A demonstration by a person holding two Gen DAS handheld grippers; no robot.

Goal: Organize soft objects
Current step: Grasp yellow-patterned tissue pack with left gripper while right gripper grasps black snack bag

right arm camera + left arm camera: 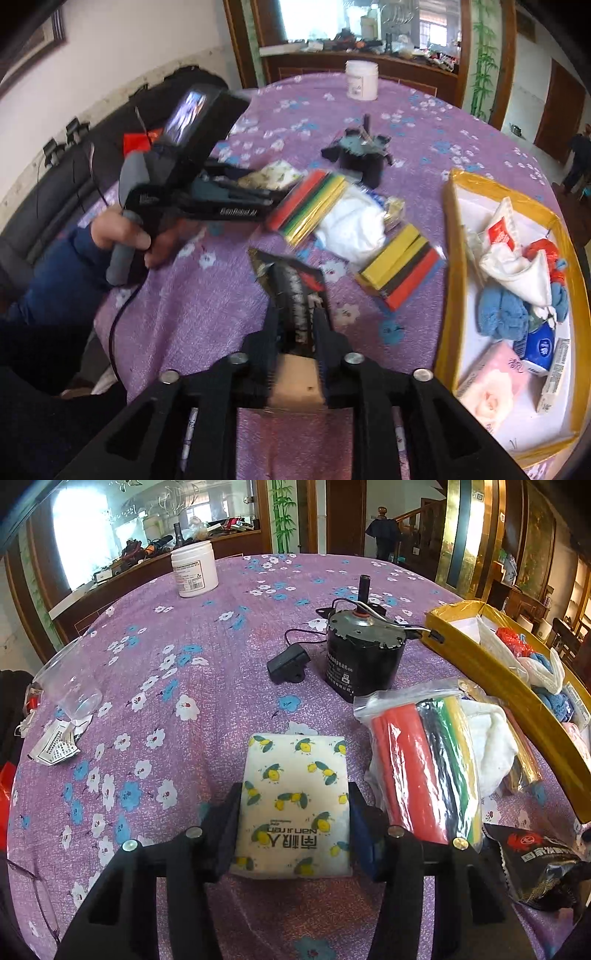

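My left gripper (295, 794) is shut on a white tissue pack (295, 805) printed with lemons, its pads pressing both long sides just above the purple flowered tablecloth (147, 701). The right wrist view shows that gripper (258, 192) in a person's hand (122, 232), with the tissue pack (273, 175) at its tips. My right gripper (297, 314) is shut on a black packet (291, 284) whose far end rests on the cloth; the picture is blurred. The black packet (543, 864) lies at the lower right in the left wrist view. A yellow box (448, 258) with several soft things stands to the right.
A black motor (360, 657) with a wired adapter (288, 664) and a white jar (194, 568) stand farther back. Bags of coloured tubes (306, 206) and a white cloth (351, 225) lie between the grippers and the yellow box (498, 675). A clear cup (70, 690) lies left.
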